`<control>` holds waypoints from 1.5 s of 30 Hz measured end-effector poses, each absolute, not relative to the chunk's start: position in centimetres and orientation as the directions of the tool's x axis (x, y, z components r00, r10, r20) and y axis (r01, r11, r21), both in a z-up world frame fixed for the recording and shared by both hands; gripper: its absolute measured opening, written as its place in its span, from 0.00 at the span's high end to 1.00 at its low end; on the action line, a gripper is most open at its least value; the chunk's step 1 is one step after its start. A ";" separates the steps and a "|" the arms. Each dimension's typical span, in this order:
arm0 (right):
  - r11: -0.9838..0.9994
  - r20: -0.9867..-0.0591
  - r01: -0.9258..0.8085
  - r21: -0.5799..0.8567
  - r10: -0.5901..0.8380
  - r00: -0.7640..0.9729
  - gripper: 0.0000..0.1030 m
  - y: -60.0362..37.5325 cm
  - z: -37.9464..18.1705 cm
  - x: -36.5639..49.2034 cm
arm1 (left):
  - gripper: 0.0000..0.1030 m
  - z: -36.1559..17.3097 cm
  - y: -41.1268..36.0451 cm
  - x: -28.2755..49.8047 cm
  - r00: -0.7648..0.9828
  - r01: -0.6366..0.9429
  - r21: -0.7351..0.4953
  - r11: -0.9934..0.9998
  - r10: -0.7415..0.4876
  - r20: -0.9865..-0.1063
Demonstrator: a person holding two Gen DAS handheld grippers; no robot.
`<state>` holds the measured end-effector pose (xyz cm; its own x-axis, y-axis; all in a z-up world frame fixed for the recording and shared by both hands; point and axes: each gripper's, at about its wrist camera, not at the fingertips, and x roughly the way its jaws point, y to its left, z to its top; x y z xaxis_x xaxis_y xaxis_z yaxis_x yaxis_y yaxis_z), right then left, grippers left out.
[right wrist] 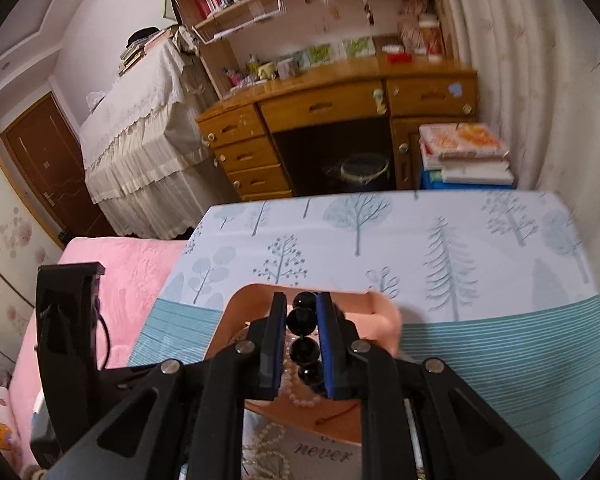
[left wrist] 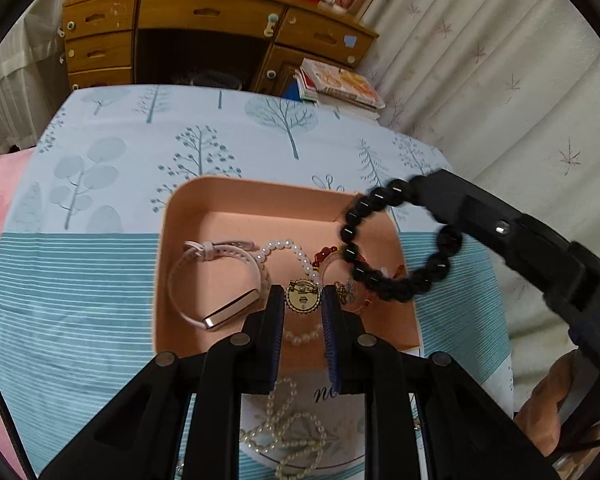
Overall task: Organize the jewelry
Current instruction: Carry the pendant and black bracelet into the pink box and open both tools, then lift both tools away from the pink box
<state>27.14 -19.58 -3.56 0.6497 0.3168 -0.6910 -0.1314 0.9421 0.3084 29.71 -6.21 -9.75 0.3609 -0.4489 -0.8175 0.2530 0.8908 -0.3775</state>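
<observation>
Partly done — watch [left wrist: 216, 280], pearl bracelet [left wrist: 288, 250] and red bead bracelet [left wrist: 327, 254] lie in the pink tray [left wrist: 260, 196]; left gripper [left wrist: 302, 304] pinches a gold brooch [left wrist: 302, 300], right gripper [right wrist: 302, 342] clamps the black bead bracelet [right wrist: 303, 320] — pearl necklace [left wrist: 284, 436] remains outside.

A black bead bracelet [left wrist: 396, 240] hangs over the pink tray [left wrist: 236, 196] holding other jewelry.

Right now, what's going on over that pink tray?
A person is sorting jewelry with two handheld claws. The left claw grips a round gold brooch over the pink tray. The right claw holds a black bead bracelet above the tray's right side. A pale pink watch and a pearl bracelet already lie inside.
</observation>
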 end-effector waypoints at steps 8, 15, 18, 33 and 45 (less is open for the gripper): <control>0.963 -0.738 -0.117 0.244 0.263 0.622 0.84 -18.9 -4.9 28.1 | 0.46 -9.8 -6.7 29.4 0.380 0.245 -0.352 0.903 -0.424 -0.822; 0.976 -0.747 -0.090 0.200 0.211 0.631 0.84 -19.9 -4.4 26.3 | 0.43 -7.3 -5.3 27.1 0.467 0.238 -0.278 0.931 -0.360 -0.808; 0.979 -0.740 -0.092 0.183 0.198 0.643 0.84 -20.0 -4.1 24.4 | 0.42 -5.9 -4.9 25.2 0.519 0.224 -0.218 0.950 -0.306 -0.798; 0.975 -0.676 -0.151 0.163 0.222 0.703 0.84 -18.7 -1.6 13.7 | 0.27 -1.3 -3.8 14.3 0.690 0.222 -0.128 0.967 -0.249 -0.679; 0.970 -0.622 -0.174 0.168 0.241 0.745 0.66 -18.8 0.2 8.2 | 0.16 0.9 -3.4 8.9 0.728 0.250 -0.094 0.964 -0.251 -0.638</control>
